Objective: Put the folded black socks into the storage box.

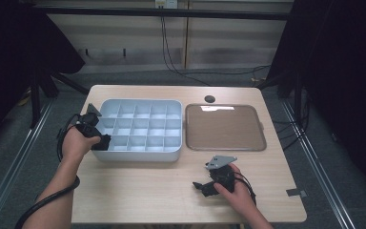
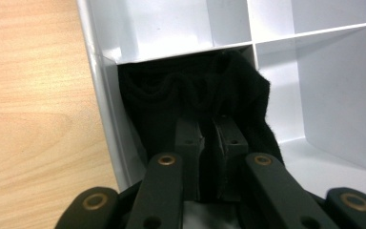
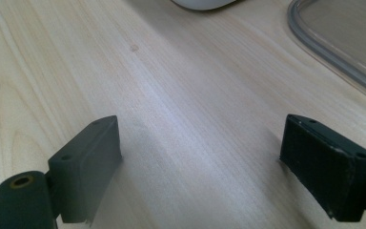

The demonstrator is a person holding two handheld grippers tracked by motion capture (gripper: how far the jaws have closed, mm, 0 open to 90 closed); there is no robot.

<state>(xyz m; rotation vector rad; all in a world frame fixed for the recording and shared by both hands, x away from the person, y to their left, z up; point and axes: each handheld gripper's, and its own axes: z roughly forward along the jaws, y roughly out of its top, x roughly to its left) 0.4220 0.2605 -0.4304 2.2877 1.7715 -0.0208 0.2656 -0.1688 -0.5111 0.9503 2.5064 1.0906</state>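
Note:
A white divided organizer box (image 1: 139, 130) stands on the wooden table (image 1: 147, 191). My left gripper (image 1: 102, 141) reaches into its near-left corner compartment and is shut on a black cloth (image 2: 190, 95) that fills that cell of the organizer box (image 2: 314, 71). The fingertips (image 2: 189, 138) pinch the black cloth (image 1: 106, 141) between them. My right gripper (image 1: 201, 186) rests low over the table near the front, jaws wide apart with bare wood between its pads (image 3: 95, 152). The rest of the compartments look bare.
A clear flat lid (image 1: 225, 127) lies to the right of the box; its rim (image 3: 333, 52) shows at the upper right of the right gripper view. A dark round hole (image 1: 210, 98) sits near the table's far edge. A grey tape tab (image 1: 296, 192) is at the right front.

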